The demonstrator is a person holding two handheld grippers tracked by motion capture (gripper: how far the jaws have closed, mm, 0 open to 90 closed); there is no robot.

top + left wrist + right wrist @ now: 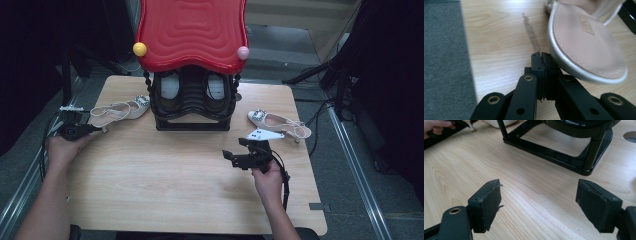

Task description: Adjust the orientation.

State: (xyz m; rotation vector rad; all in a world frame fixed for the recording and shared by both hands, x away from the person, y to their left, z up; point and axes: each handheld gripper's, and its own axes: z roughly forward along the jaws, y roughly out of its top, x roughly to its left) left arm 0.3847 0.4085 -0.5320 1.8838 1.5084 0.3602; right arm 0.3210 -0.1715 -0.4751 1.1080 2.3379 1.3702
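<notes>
A white slingback shoe point(120, 111) with a jewelled buckle lies left of the black shoe rack point(192, 122). Its tan insole point(586, 37) shows close up in the left gripper view. My left gripper point(99, 129) point(541, 63) is shut at the shoe's heel end, its pads pressed together with nothing visible between them. The shoe's rim overlaps the right-hand jaw. The matching shoe point(277, 122) lies right of the rack. My right gripper point(234, 147) point(537, 202) stands open over bare wood, in front of the rack's base point(554, 155).
The rack carries a wavy red top point(192, 30) with a yellow ball point(140, 49) and a pink ball point(243, 52); another pair of shoes point(170, 87) sits inside. The wooden table point(175, 190) ends at grey floor point(446, 62) on the left. Cables hang at the right edge.
</notes>
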